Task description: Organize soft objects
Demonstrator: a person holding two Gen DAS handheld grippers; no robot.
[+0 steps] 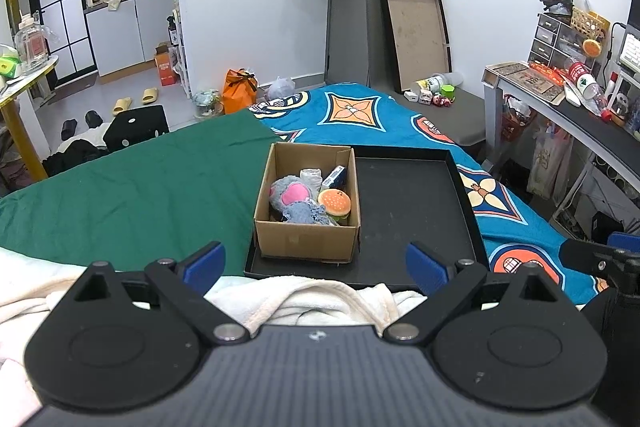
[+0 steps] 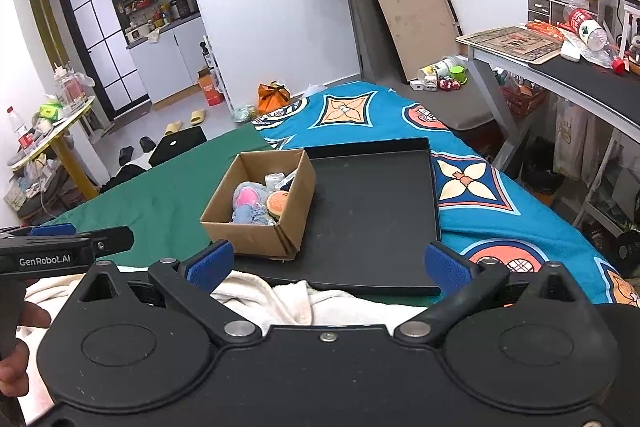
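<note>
Bed (image 1: 120,195): green sheet left, blue patterned cover (image 1: 360,119) right. Black tray (image 1: 416,211) on it, white towel (image 1: 304,299) at near edge.

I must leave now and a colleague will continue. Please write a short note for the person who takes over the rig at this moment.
Left tool: open, holding nothing, over the cream fleece blanket.
Right tool: open, holding nothing, beside it.
The brown cardboard box stands in the left part of the shallow black tray on the bed.
In the box: a grey plush toy with pink patch, a plush hamburger and some other small items.
Done: nothing visible outside the box; the rest of the tray is bare.
Left: probably sorting the soft items out.
</note>
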